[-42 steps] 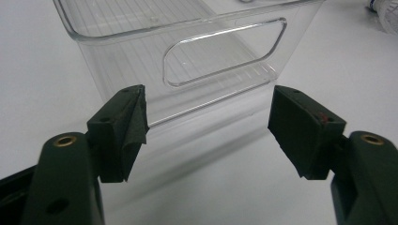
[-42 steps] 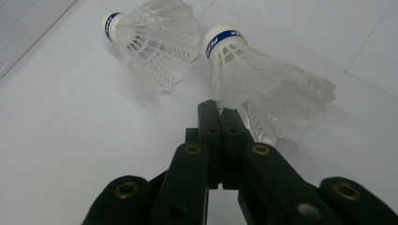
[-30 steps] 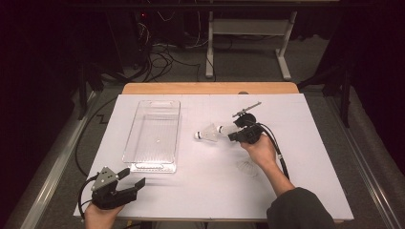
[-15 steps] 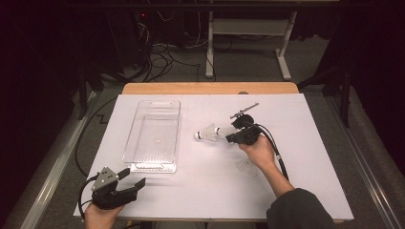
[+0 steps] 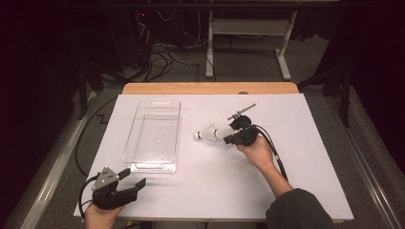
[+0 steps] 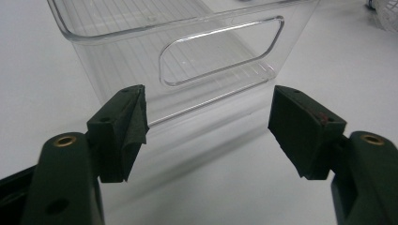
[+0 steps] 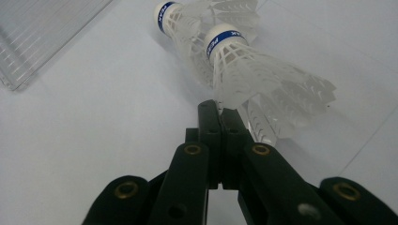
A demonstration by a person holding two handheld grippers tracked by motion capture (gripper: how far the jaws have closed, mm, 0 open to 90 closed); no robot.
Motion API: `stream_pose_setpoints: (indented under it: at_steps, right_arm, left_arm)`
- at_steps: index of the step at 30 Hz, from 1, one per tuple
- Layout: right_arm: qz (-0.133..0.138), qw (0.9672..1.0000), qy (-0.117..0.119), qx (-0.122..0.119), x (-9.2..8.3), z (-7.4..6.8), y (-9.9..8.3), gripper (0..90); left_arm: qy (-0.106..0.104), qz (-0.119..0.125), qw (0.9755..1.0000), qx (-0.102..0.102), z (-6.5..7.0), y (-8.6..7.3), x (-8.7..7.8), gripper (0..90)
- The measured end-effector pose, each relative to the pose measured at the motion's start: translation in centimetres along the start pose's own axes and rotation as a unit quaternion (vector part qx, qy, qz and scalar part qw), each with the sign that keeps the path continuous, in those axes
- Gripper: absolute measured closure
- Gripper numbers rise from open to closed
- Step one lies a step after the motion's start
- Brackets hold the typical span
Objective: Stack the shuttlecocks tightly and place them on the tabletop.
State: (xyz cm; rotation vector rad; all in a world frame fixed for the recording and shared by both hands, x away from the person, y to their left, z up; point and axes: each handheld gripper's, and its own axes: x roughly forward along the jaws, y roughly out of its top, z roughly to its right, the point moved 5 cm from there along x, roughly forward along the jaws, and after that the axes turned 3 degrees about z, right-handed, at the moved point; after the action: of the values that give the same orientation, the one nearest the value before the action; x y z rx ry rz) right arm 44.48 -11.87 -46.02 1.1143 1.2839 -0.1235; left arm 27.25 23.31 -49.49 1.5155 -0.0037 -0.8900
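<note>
Pressed together, the right gripper [image 7: 220, 110] fingers pinch the edge of a white shuttlecock's skirt; in the right gripper view the nearer shuttlecock [image 7: 253, 70] rises from the closed tips, its cork end with a blue band pointing away. A second shuttlecock [image 7: 187, 18] lies just behind it, touching or nearly touching, its blue-banded cork toward the far left of that view. In the high view the right gripper [image 5: 228, 139] sits right of the table's middle, held by the person's right hand [image 5: 258, 151], and the shuttlecocks [image 5: 207, 133] show as one white shape just left of it, on the white table [image 5: 215, 186].

Left gripper [image 5: 136, 179] fingers stand wide apart with nothing between them. It rests at the near left corner of the table in the person's left hand [image 5: 98, 217], aimed toward the near end of a clear plastic bin [image 5: 153, 133]. In the left gripper view the bin's near wall [image 6: 187, 61], with its slot handle, stands just beyond the open pads [image 6: 126, 126], apart from them. The bin lies left of centre, well apart from the shuttlecocks.
</note>
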Motion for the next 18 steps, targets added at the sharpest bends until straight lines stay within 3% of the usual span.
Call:
stream_pose_setpoints:
  at_steps: [18]
  right_arm:
    - [-0.007, 0.9999, 0.013, -0.010, 0.44, -0.74, 0.08, 90.0]
  left_arm:
    - [0.000, 0.000, 1.0000, 0.001, 0.06, 0.00, 0.04, 29.4]
